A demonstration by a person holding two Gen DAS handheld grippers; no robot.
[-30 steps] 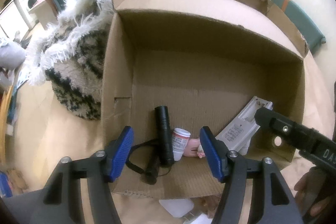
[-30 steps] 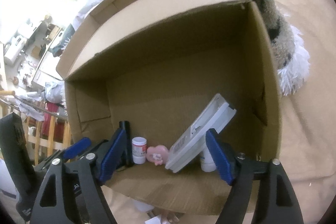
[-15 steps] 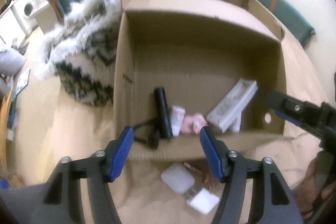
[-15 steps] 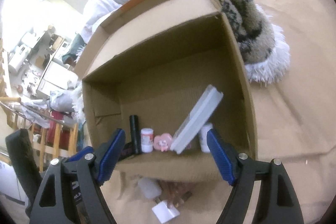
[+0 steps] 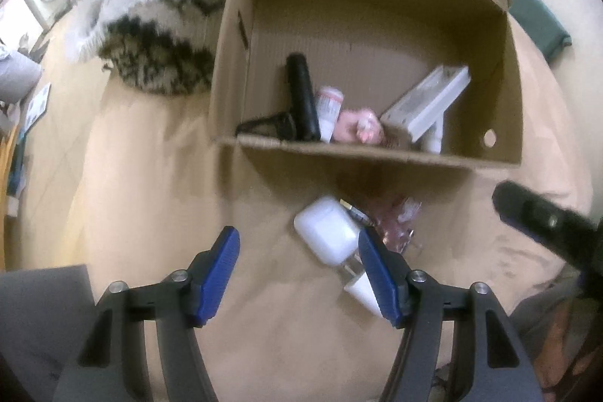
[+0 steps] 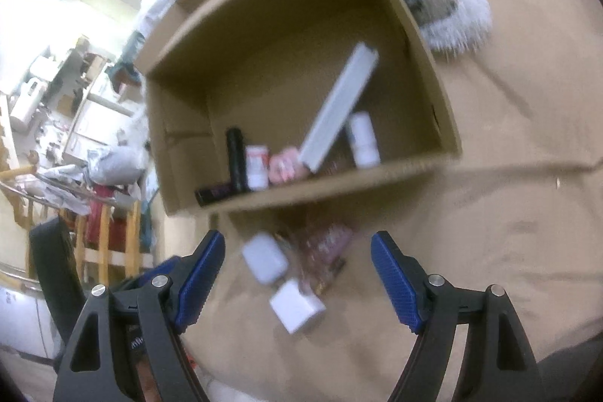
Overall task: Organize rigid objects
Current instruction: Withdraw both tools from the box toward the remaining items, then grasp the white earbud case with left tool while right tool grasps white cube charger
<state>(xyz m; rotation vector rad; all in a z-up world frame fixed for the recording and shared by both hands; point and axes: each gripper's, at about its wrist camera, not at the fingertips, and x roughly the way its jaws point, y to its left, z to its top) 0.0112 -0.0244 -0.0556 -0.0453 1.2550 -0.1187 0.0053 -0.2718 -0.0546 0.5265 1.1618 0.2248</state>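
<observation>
Tan cloth (image 5: 150,176) covers the soft surface under everything, and a fluffy black-and-white rug (image 5: 158,36) lies at the upper left of the left view.

An open brown cardboard box (image 5: 377,153) sits in the middle. Inside it, along the near wall, are a black torch (image 5: 301,97), a small white pot with a red label (image 5: 329,112), a pink toy (image 5: 358,127), a flat white plastic slab (image 5: 429,104) that leans up, and a small white bottle (image 6: 363,138). Those look put away.

Some things are still left outside, just in front of the box: a rounded white case (image 5: 326,228), a white square block (image 6: 296,304) and a crinkly clear packet with pink bits (image 6: 324,247).

The left tongs (image 5: 297,274) are spread wide and hold nothing. The right tongs (image 6: 297,279) are spread wide too, empty, above the leftover things. I think one of those gets picked up next.
</observation>
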